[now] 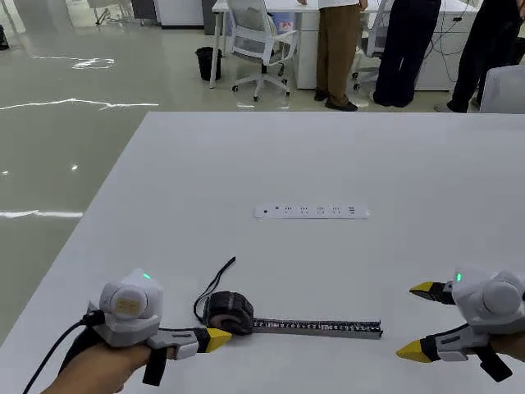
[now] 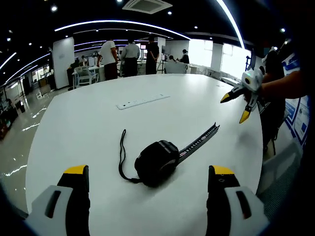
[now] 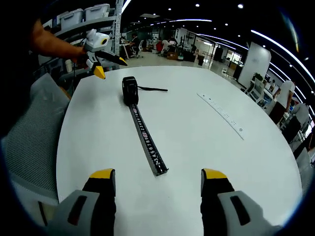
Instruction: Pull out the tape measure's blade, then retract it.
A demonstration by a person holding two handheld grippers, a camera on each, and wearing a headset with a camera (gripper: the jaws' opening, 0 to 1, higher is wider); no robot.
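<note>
The left gripper point(image 3: 110, 67) has its jaws spread wide and pinches nothing. In the left gripper view the tape measure point(image 1: 229, 312) lies just ahead, between the two yellow tips. In the head view one tip sits just beside the black case, and I cannot tell whether it touches. The right gripper point(image 1: 417, 320) is also spread and empty, and it sits near the free end of the blade point(image 1: 320, 327) but apart from it. The blade is drawn partway out of the case and lies flat on the white table point(image 1: 328, 156), pointing toward the right gripper. A black strap point(image 1: 215, 283) loops from the case on the far side. Further back on the table lies a white power strip point(image 1: 312, 212). Beyond the table stand an office chair point(image 1: 258, 37), a dark bin point(image 1: 207, 61) and several people.
</note>
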